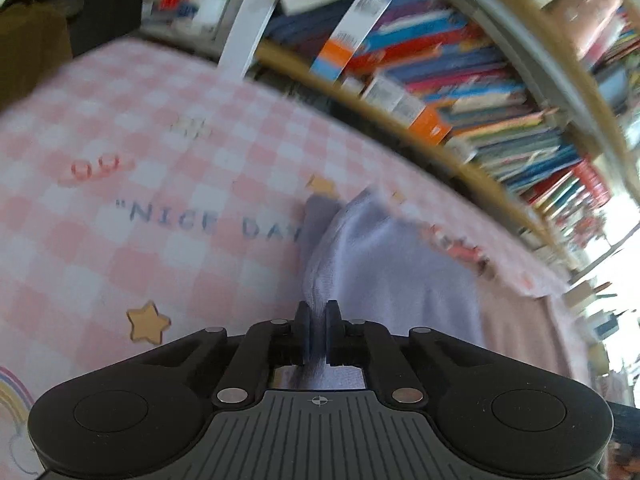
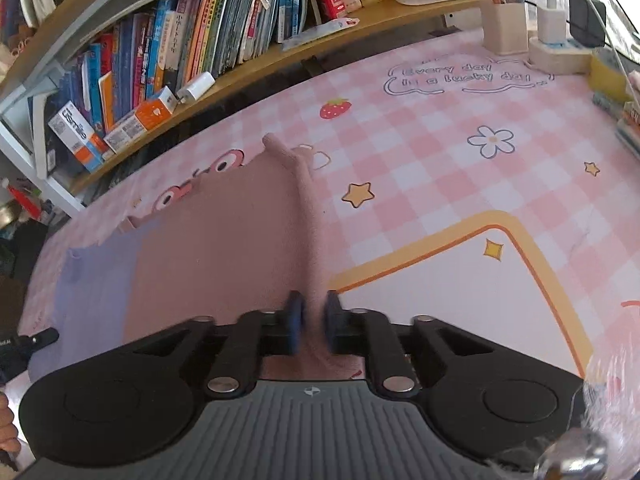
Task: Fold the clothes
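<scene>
A soft two-tone cloth, lavender at one end and dusty pink at the other, lies stretched over the pink checked table mat. In the left wrist view my left gripper (image 1: 318, 318) is shut on the lavender end of the cloth (image 1: 384, 272), which rises in a ridge from the pads. In the right wrist view my right gripper (image 2: 313, 320) is shut on the pink end of the cloth (image 2: 224, 248), a raised fold running away from the jaws. The lavender part (image 2: 96, 280) shows at the left of that view. The left wrist view is motion-blurred.
The checked mat (image 2: 440, 168) carries printed stars and text. A low wooden shelf of books (image 2: 192, 40) runs along the table's far edge. A pen holder (image 2: 504, 28), a power strip with chargers (image 2: 560, 52) and stacked items (image 2: 616, 92) stand at the right.
</scene>
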{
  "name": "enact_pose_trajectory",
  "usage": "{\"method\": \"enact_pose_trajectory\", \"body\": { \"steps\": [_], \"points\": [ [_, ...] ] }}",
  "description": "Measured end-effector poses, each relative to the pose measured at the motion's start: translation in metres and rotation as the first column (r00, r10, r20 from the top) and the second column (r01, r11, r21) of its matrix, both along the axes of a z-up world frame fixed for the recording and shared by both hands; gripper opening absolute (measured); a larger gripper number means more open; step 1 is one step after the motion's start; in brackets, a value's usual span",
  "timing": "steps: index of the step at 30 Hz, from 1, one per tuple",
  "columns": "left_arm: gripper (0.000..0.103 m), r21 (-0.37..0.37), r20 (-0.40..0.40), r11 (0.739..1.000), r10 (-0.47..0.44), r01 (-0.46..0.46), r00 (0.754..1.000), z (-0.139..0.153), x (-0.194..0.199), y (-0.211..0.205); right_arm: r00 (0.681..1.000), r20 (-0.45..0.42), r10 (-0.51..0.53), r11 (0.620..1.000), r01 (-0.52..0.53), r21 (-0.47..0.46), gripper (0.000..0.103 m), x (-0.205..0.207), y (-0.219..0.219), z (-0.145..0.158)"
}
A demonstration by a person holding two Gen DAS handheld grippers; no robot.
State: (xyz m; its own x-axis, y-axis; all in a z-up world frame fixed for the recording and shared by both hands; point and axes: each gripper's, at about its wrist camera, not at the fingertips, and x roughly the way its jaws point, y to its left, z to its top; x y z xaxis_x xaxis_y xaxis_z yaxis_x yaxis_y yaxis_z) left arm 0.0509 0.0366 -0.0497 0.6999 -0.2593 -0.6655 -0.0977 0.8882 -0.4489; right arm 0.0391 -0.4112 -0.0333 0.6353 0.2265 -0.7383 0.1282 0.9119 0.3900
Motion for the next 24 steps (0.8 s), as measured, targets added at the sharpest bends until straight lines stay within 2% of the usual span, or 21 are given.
{"method": "enact_pose_trajectory", "body": {
  "steps": [3,6,12,15,19,21,22,23,24],
  "points": [
    [0.005,0.036,0.007,0.999,0.013,-0.013,1.000,0.002,0.000,0.007,1.000,0.013,0.016,0.999,-0.017,0.032,0.007,0.001,0.003,0.003],
    [0.006,0.075,-0.002,0.997,0.036,-0.036,0.999,0.000,0.002,0.016,0.999,0.005,0.052,0.998,-0.052,0.025,0.007,0.007,0.019,-0.001],
    [0.008,0.111,-0.030,0.993,0.051,-0.047,0.998,-0.012,0.008,0.025,0.997,-0.005,0.081,0.995,-0.082,-0.058,0.007,0.019,0.044,-0.008],
    [0.014,0.140,-0.031,0.988,0.068,-0.063,0.997,-0.010,0.006,0.022,0.995,-0.005,0.100,0.990,-0.100,-0.102,0.007,0.019,0.049,-0.008],
    [0.015,0.181,-0.028,0.980,0.093,-0.086,0.995,-0.005,0.004,0.018,0.994,-0.019,0.109,0.985,-0.111,-0.134,0.009,0.020,0.052,-0.005],
    [0.019,0.219,-0.008,0.970,0.109,-0.104,0.994,0.005,-0.002,0.012,0.994,-0.016,0.112,0.982,-0.113,-0.151,0.013,0.020,0.054,0.001],
    [0.024,0.235,0.006,0.965,0.117,-0.115,0.993,0.010,-0.006,0.009,0.993,-0.011,0.114,0.981,-0.114,-0.160,0.017,0.019,0.055,0.004],
    [0.029,0.245,0.021,0.961,0.127,-0.128,0.992,0.016,-0.011,0.007,0.993,-0.004,0.116,0.979,-0.115,-0.169,0.030,0.018,0.056,0.007],
    [0.036,0.251,0.039,0.957,0.138,-0.144,0.990,0.021,-0.017,0.005,0.993,0.009,0.122,0.977,-0.118,-0.180,0.038,0.015,0.056,0.010]
  ]
}}
